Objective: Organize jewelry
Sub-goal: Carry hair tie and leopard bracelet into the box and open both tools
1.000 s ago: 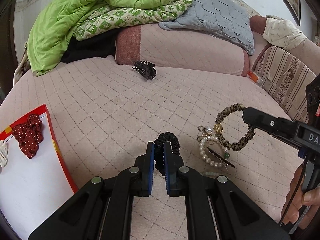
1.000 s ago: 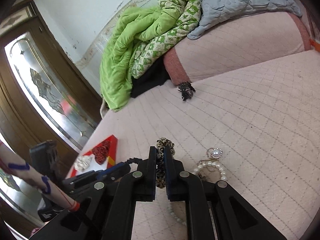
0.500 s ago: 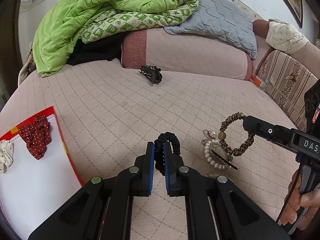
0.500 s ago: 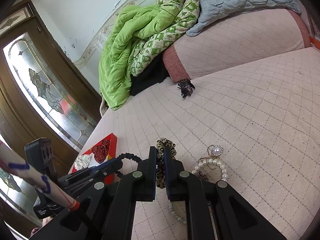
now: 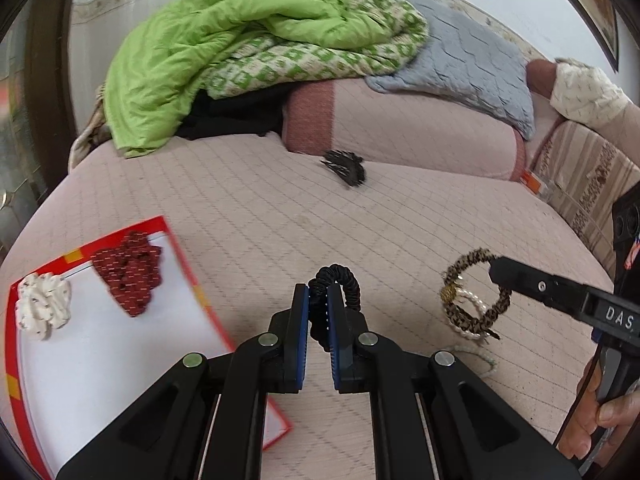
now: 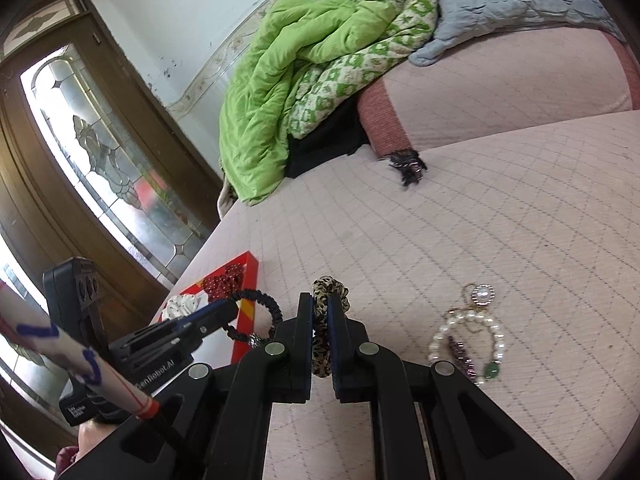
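My left gripper (image 5: 318, 296) is shut on a black hair tie (image 5: 340, 280), held above the pink bed beside the red-rimmed white tray (image 5: 120, 360). On that tray lie a red dotted scrunchie (image 5: 130, 270) and a white scrunchie (image 5: 42, 310). At the right of the left wrist view my right gripper (image 5: 494, 270) grips a leopard-print scrunchie (image 5: 472, 300). The right wrist view shows the same: right gripper (image 6: 320, 304) shut on the leopard scrunchie (image 6: 324, 332), with the left gripper (image 6: 230, 308) and black tie (image 6: 264, 308) to its left. A pearl bracelet (image 6: 466, 340) and pearl brooch (image 6: 482, 293) lie on the bed.
A black claw clip (image 5: 346, 166) rests near the pink bolster (image 5: 400, 128). A green quilt (image 5: 224, 40) and grey pillow (image 5: 468, 60) are piled at the back. A glass-panelled wooden door (image 6: 100, 140) stands left of the bed. A hand (image 5: 600, 412) holds the right gripper's handle.
Both grippers have moved left toward the tray, each carrying its hair tie. The leopard scrunchie is lifted off the pearl bracelet. More of the tray and the white scrunchie have come into view.
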Available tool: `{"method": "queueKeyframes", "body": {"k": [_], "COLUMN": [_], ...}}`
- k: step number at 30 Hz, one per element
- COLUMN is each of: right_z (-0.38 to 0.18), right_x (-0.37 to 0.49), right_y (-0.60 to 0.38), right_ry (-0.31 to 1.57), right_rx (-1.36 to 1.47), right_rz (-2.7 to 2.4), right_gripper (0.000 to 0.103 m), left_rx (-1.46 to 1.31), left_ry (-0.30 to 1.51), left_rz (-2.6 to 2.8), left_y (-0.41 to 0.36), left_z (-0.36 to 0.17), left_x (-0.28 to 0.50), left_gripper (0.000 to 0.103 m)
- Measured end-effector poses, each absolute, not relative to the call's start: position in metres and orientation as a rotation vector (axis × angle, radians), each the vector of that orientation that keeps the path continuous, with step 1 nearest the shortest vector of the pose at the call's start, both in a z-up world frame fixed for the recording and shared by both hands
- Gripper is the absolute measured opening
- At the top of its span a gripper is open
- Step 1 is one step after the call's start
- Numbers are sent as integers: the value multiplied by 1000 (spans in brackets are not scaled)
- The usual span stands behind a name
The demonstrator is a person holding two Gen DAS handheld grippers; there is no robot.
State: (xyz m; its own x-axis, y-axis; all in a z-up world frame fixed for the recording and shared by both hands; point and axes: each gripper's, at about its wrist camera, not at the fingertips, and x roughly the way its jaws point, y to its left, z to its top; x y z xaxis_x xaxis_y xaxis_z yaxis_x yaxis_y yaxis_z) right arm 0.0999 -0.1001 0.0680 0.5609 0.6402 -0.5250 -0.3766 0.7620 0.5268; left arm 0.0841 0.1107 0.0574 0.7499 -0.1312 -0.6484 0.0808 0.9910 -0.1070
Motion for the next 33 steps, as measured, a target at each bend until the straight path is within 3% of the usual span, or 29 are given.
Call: {"method": "queueKeyframes", "body": {"k": [13,33], "right_z": [88,67], "right_x": [81,95], "right_y": [-16,118], "right_ry": [741,882], "right_rx": [308,272], "right_rz": [764,859], "right_gripper": [8,8], "left_rx": [-133,-281], "left_ry": [682,763], "left_rz": [-1,188], "left_y": [186,298], "left_z": [66,43], "left_x": [62,62], "left_gripper": [9,9]}}
